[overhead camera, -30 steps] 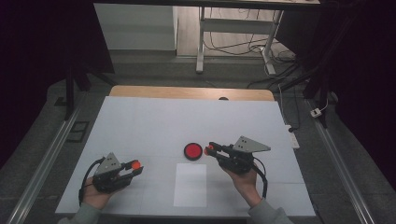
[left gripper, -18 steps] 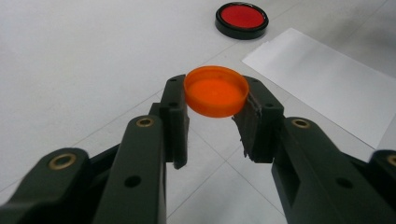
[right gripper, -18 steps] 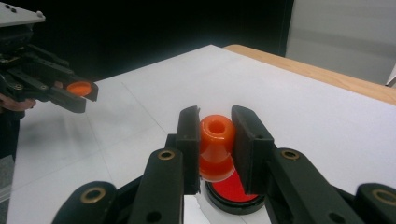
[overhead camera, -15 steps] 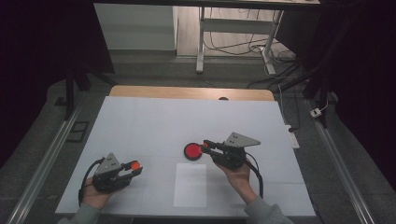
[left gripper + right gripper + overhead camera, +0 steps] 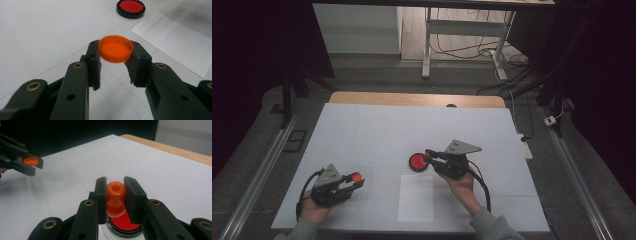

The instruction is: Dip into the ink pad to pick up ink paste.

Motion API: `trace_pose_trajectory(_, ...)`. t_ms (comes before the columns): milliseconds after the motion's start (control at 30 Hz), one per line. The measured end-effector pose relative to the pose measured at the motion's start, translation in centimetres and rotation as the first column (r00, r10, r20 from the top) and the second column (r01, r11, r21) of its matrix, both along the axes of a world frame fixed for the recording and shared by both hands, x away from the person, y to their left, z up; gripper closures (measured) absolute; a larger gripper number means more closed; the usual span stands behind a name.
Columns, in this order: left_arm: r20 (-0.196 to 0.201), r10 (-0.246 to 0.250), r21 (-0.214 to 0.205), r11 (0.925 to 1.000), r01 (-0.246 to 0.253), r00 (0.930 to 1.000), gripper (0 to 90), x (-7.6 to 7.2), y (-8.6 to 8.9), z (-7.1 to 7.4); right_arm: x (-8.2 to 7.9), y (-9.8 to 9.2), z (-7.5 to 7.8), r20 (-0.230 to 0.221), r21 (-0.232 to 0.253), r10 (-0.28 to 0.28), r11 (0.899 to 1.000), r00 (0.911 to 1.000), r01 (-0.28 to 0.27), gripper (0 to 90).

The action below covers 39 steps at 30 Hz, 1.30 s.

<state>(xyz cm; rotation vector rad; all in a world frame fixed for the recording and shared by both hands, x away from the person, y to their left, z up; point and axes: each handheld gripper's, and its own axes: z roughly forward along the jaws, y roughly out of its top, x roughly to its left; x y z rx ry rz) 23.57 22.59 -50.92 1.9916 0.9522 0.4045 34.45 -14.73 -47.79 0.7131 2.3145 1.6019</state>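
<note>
My left gripper (image 5: 354, 179) sits near the table's front left, shut on a flat orange cap (image 5: 115, 48) held level between its pads. My right gripper (image 5: 428, 155) is at mid-table, shut on a small orange spout-shaped piece (image 5: 115, 195) with a hole in its top. That piece hangs over the near edge of a red disc with a black rim (image 5: 123, 223), also seen as the red disc (image 5: 416, 161) and the red disc (image 5: 130, 7). Whether the piece touches the disc I cannot tell. In the right gripper view the left gripper (image 5: 32, 163) and its cap (image 5: 31, 161) show at far left.
A white paper sheet (image 5: 416, 198) lies on the white table cover (image 5: 377, 130) in front of the disc. The wooden table edge (image 5: 412, 99) runs along the far side. A power strip (image 5: 524, 145) lies off the right edge, and metal rails (image 5: 257, 175) flank the table.
My right gripper has moved left and slightly down with the orange piece, from beside the red disc to over its edge. The left gripper has stayed in place.
</note>
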Motion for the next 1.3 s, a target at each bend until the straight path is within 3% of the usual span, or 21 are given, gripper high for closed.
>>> trace_pose_trajectory(1300, -0.017, -0.009, 0.007, 0.9999, 0.010, 0.9998, 65.1, -0.1, -0.3, -0.2, 3.1, 2.5, -3.0, -0.018, -0.127, -0.032, 0.991, 0.9993, 0.030, 72.8)
